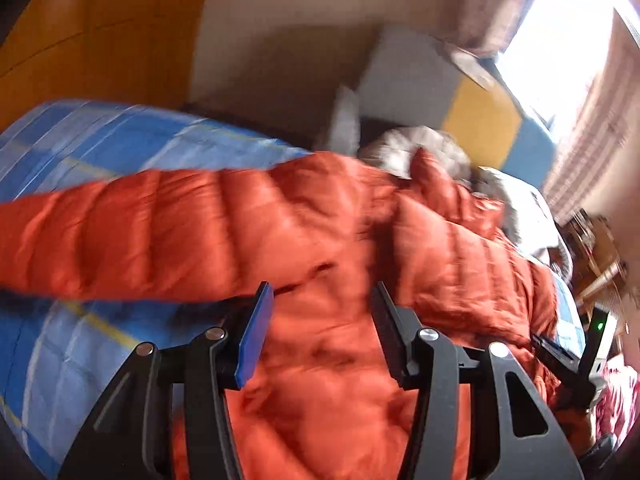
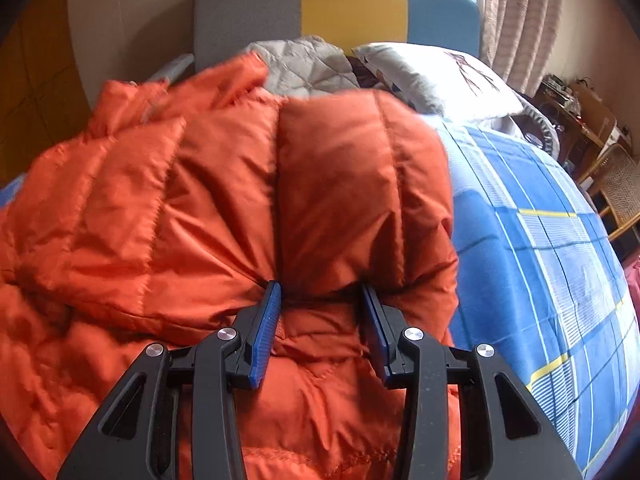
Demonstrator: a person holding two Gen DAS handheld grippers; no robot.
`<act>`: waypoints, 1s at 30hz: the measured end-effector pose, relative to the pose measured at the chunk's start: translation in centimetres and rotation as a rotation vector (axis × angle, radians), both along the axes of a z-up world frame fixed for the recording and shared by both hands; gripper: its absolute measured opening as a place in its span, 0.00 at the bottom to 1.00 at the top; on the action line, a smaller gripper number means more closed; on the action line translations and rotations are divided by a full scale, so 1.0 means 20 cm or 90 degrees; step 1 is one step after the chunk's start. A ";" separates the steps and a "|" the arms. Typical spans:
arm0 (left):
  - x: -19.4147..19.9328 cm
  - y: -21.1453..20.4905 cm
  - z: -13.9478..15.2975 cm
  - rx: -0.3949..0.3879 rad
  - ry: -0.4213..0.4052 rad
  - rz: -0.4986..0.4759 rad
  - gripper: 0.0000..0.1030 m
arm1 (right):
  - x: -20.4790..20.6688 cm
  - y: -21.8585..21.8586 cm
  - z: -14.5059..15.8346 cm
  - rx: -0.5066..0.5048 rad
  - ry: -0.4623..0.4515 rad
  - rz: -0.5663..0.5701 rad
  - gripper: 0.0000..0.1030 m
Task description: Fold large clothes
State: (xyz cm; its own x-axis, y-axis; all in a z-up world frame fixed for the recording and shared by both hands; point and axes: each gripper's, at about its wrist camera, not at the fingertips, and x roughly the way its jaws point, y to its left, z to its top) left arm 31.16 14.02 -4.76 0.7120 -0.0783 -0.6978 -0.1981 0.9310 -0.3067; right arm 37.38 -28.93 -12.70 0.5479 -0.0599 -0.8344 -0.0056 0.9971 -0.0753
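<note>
While both views are blurred by motion, the layout reads fine: orange puffer jacket [image 2: 224, 208] lies on the bed over a blue plaid bedsheet [image 2: 552, 248], body bunched in the middle, one sleeve [image 1: 120, 232] stretched flat to the left in the left wrist view.

Right gripper [image 2: 320, 300]: fingers partly apart with a thick fold of the jacket bulging between the blue pads [image 2: 266, 328]; fabric touches both pads, so it's clamped on the jacket.

Left gripper [image 1: 320, 300]: fingers spread apart, hovering over the jacket body. Nothing pinched between the pads that I can see; jacket fabric sits below and beyond the tips. Contact with fabric: cannot tell, too blurred.

Background: white pillow [image 2: 440, 76] and grey quilted blanket [image 2: 308, 64] near the head of the bed, grey/yellow/blue headboard [image 2: 352, 4], striped curtain [image 2: 520, 20] at right, wicker chair [image 2: 620, 184] beside the bed.
</note>
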 end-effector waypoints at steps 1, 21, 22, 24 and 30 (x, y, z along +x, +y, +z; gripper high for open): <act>0.05 -0.06 0.01 0.001 -0.003 -0.021 0.50 | 0.00 0.00 0.03 0.007 -0.010 0.001 0.40; 0.52 -0.51 -0.32 0.057 0.068 -0.125 0.51 | 0.30 0.23 -0.15 -0.008 -0.001 0.039 0.56; 0.52 -0.51 -0.33 0.058 0.066 -0.123 0.51 | 0.30 0.23 -0.15 -0.010 -0.001 0.039 0.56; 0.50 -0.51 -0.33 0.056 0.067 -0.121 0.51 | 0.30 0.22 -0.15 -0.008 0.000 0.039 0.56; 0.38 -0.44 -0.25 0.050 0.062 -0.075 0.68 | 0.27 0.23 -0.07 -0.006 0.008 0.037 0.68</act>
